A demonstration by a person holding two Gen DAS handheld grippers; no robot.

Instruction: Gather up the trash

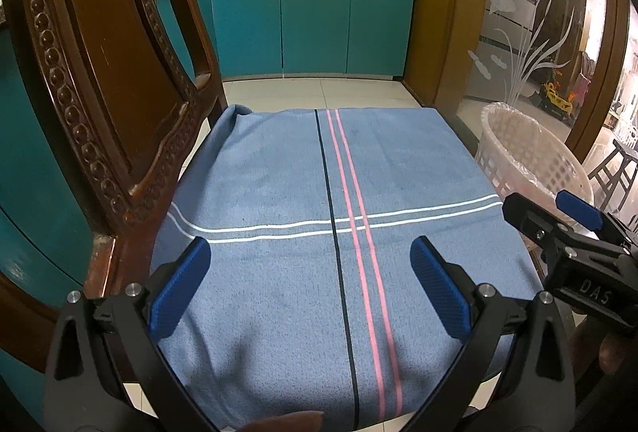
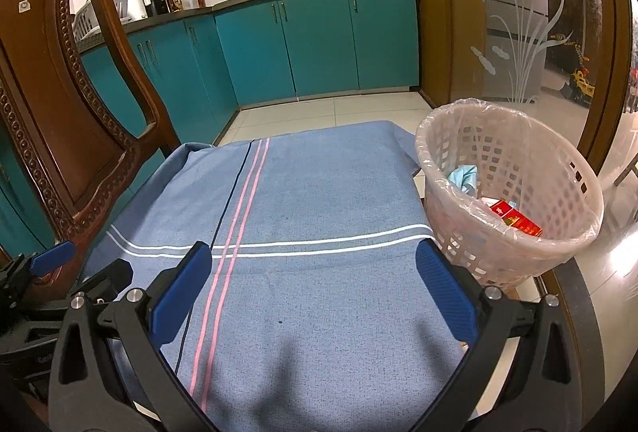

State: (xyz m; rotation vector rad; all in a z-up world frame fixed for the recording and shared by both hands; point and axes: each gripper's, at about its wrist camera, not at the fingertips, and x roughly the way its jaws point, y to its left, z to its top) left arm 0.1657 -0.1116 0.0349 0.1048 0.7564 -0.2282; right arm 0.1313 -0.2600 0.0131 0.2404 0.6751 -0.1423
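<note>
Left gripper [image 1: 309,284] spread wide, empty, hovering over blue woven cloth [image 1: 279,272] with pink, white and dark stripes. Right gripper [image 2: 311,286] likewise spread, nothing between blue ribbed pads [image 2: 181,296]. Trash already in latticed plastic basket [image 2: 558,169], lined with thin clear bag, just beside cloth's right edge, ahead-right of right gripper: red carton [image 2: 516,218], crumpled light-blue scrap [image 2: 462,175]. Carved wooden chair [image 2: 52,105], beaded trim, at left. Teal glossy cabinets [image 2: 319,45] behind.
</note>
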